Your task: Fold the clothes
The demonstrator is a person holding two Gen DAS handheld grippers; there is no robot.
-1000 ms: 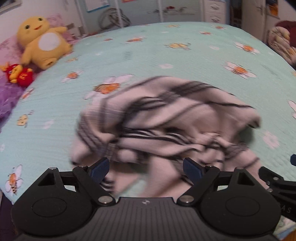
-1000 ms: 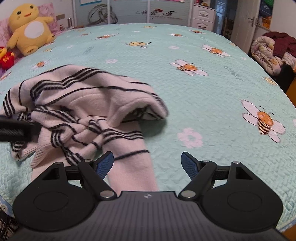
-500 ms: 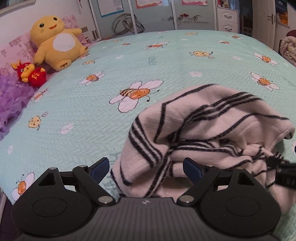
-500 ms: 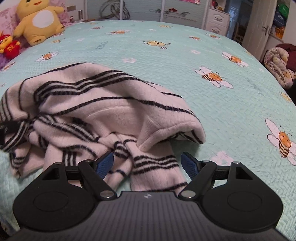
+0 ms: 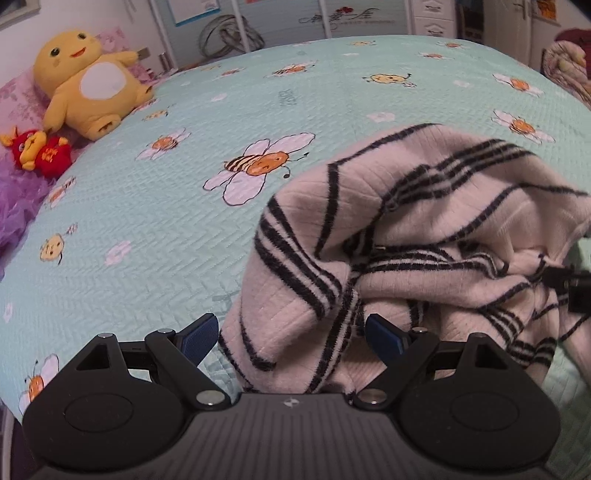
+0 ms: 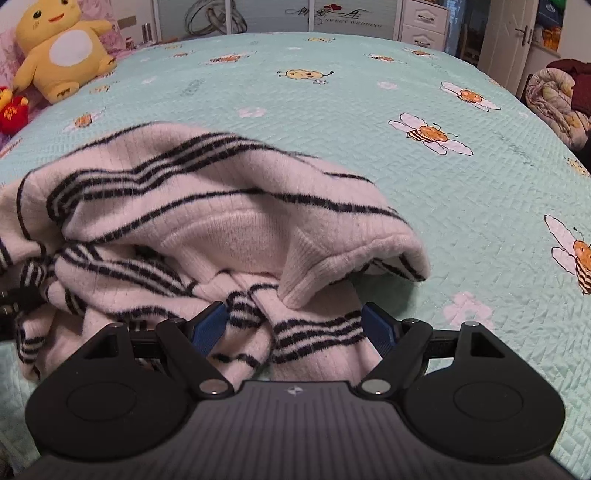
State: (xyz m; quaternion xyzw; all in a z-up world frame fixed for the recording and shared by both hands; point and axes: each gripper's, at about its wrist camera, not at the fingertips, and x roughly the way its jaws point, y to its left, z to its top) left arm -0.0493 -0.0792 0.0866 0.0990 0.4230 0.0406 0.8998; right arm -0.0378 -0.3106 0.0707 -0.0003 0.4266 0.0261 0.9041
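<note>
A pale pink sweater with black stripes lies crumpled on the mint bee-print bedspread. My left gripper is open, low over the sweater's left edge, with a striped fold lying loosely between its blue pads. In the right wrist view the sweater fills the left and centre. My right gripper is open too, with a striped sleeve end between its fingers and neither pad pressing on it. The tip of the right gripper shows at the sweater's right side.
A yellow plush toy and a small red one sit at the bed's far left by purple frilly cloth. A rolled quilt lies off the right side. Wardrobe doors and drawers stand behind.
Both grippers have slid left and come lower. The left one has gone from the sweater's middle to its left edge. The right one has gone from bare bedspread to over the sleeve end.
</note>
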